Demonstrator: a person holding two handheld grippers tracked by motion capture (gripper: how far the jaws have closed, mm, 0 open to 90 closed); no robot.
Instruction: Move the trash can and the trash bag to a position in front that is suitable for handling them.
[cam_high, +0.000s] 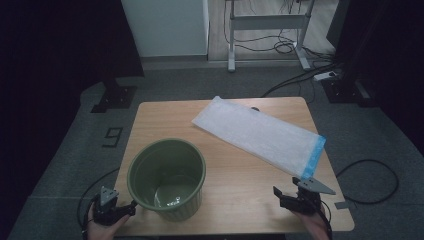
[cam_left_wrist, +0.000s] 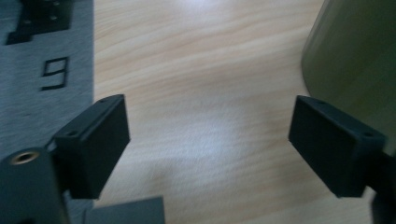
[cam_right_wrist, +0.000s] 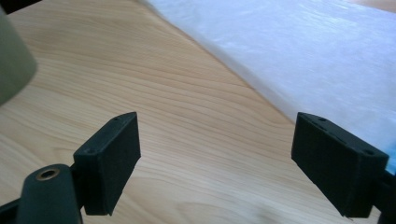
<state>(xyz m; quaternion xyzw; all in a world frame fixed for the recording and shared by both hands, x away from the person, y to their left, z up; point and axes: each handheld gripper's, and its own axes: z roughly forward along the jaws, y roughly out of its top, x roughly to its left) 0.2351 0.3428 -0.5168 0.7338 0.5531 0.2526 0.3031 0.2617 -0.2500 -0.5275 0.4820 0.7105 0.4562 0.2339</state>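
Observation:
A green plastic bucket (cam_high: 167, 177) stands upright on the front left of the wooden table (cam_high: 235, 185). A flat white bag with a blue end strip (cam_high: 260, 135) lies slantwise across the back right. My left gripper (cam_high: 129, 209) hovers at the table's front left corner, just left of the bucket, open with bare wood between its jaws. In the left gripper view the bucket's wall (cam_left_wrist: 355, 60) rises at the right beside the left gripper (cam_left_wrist: 210, 140). My right gripper (cam_high: 280, 195) is open near the front right, short of the bag's blue end. The bag (cam_right_wrist: 299, 51) fills the upper right ahead of the right gripper (cam_right_wrist: 215, 154).
Grey carpet surrounds the table, with a floor mark "9" (cam_high: 113, 136) to its left. A desk frame (cam_high: 267, 25) and several cables (cam_high: 300, 75) lie beyond the far edge. A black cable (cam_high: 372, 180) loops on the floor at the right.

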